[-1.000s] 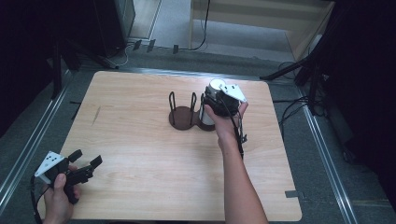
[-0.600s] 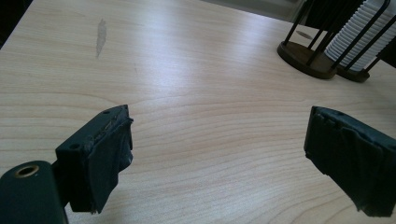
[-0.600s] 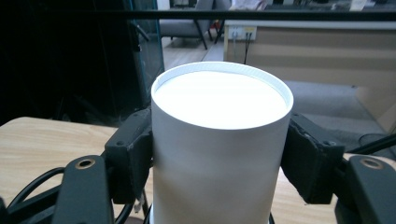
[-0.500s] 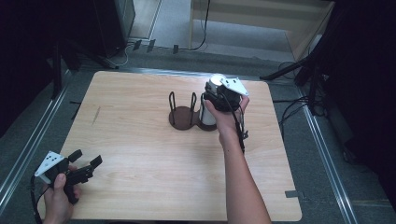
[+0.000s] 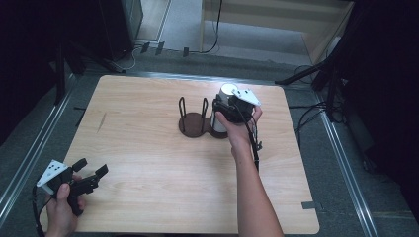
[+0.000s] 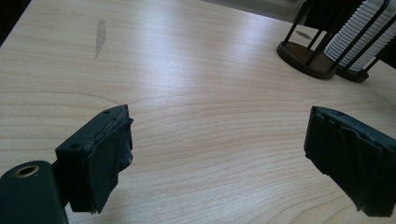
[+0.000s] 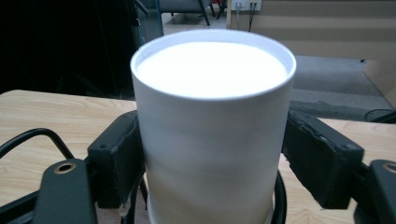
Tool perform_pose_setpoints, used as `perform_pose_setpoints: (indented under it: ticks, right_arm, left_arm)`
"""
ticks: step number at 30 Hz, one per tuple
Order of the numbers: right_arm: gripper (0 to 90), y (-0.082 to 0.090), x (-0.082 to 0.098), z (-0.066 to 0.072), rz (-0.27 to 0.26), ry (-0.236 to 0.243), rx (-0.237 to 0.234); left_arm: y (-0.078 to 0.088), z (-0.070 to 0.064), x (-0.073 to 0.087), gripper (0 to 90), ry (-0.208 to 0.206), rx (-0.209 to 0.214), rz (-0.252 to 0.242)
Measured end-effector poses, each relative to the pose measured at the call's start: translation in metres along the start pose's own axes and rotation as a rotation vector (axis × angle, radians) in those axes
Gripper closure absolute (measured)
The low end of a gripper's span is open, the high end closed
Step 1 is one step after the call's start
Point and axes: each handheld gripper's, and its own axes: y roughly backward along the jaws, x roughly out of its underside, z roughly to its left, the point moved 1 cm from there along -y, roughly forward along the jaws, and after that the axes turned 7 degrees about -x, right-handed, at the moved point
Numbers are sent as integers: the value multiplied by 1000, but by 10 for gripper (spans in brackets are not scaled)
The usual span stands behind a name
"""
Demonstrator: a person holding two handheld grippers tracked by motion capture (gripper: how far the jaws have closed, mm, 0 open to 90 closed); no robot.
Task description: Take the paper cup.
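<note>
A dark wooden holder (image 5: 192, 124) with two rings of wire posts stands at the table's middle back. A stack of white paper cups (image 5: 219, 121) fills its right ring and shows ribbed in the left gripper view (image 6: 359, 37). My right gripper (image 5: 226, 106) reaches around the top cup (image 7: 212, 130), which sits bottom up between the jaws (image 7: 215, 154). The jaws have just been opening, and the pads now stand beside the uncrushed cup wall. My left gripper (image 5: 90, 167) rests open at the table's near left corner, nothing between its pads (image 6: 217, 158).
The light wooden table (image 5: 148, 148) has a faint dark smear (image 6: 100, 35) at its left. The holder's left ring (image 6: 303, 56) holds no cups. Metal rails run along both table sides, and cables lie on the floor behind and to the right.
The right hand stays at the cup stack with hardly any shift. The left hand and its gripper have not moved.
</note>
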Motion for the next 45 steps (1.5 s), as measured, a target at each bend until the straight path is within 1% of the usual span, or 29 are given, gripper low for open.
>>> perform_pose_setpoints:
  ticks: [3, 6, 7, 8, 9, 11, 15, 18, 19, 21, 23, 26, 29, 32, 37, 39, 41, 42, 44, 45]
  right_arm:
    - [196, -3, 5, 1, 10, 2, -1]
    - [182, -7, 9, 2, 35, 6, 2]
    - [185, -8, 11, 2, 38, 8, 6]
    - [224, -9, 12, 2, 39, 4, 10]
    - [247, -9, 13, 2, 31, 13, 15]
    - [256, -9, 14, 3, 15, 20, 16]
    - [265, -7, 12, 3, 10, 38, 22]
    - [273, -4, 9, 2, -4, 28, 17]
    - [275, -4, 8, 2, -7, 28, 15]
    - [281, -2, 6, 4, -17, 45, 11]
    - [288, 0, 2, 6, -36, 53, 8]
    - [290, 4, -6, 8, -63, 40, 2]
    - [292, 9, -14, 8, -81, 48, 4]
    - [296, 14, -22, 9, -104, 43, 5]
    - [303, 23, -31, 12, -127, 38, -4]
    - [306, 27, -35, 12, -135, 45, 6]
    - [308, 30, -39, 13, -146, 49, 1]
    - [308, 32, -42, 13, -146, 46, -10]
    - [310, 36, -46, 13, -151, 41, -2]
    - [310, 38, -48, 13, -155, 27, -9]
  left_arm:
    - [0, 0, 0, 84, 1, 1, 1]
    - [0, 0, 0, 84, 0, 1, 2]
    - [0, 0, 0, 84, 0, 1, 2]
    - [0, 0, 0, 84, 0, 1, 2]
    - [0, 0, 0, 84, 1, 1, 1]
    - [0, 0, 0, 84, 3, 1, 1]
    - [0, 0, 0, 84, 1, 1, 4]
    - [0, 0, 0, 84, -1, 1, 5]
    - [0, 0, 0, 84, 0, 0, 4]
    - [-1, 0, 0, 84, 1, 1, 2]
    - [-1, 0, 0, 84, 1, 2, 1]
    - [-1, 0, 0, 84, 6, 1, -2]
    - [-1, 0, 0, 84, 11, 1, -4]
    - [-1, 0, 0, 84, 14, -3, -7]
    - [-1, 0, 0, 84, 13, -4, -6]
    - [-1, 0, 0, 84, 13, -5, -6]
    - [-1, 0, 0, 84, 13, -5, -6]
    - [-1, 0, 0, 84, 13, -5, -6]
    - [-1, 0, 0, 84, 12, -5, -6]
    - [-1, 0, 0, 84, 12, -5, -6]
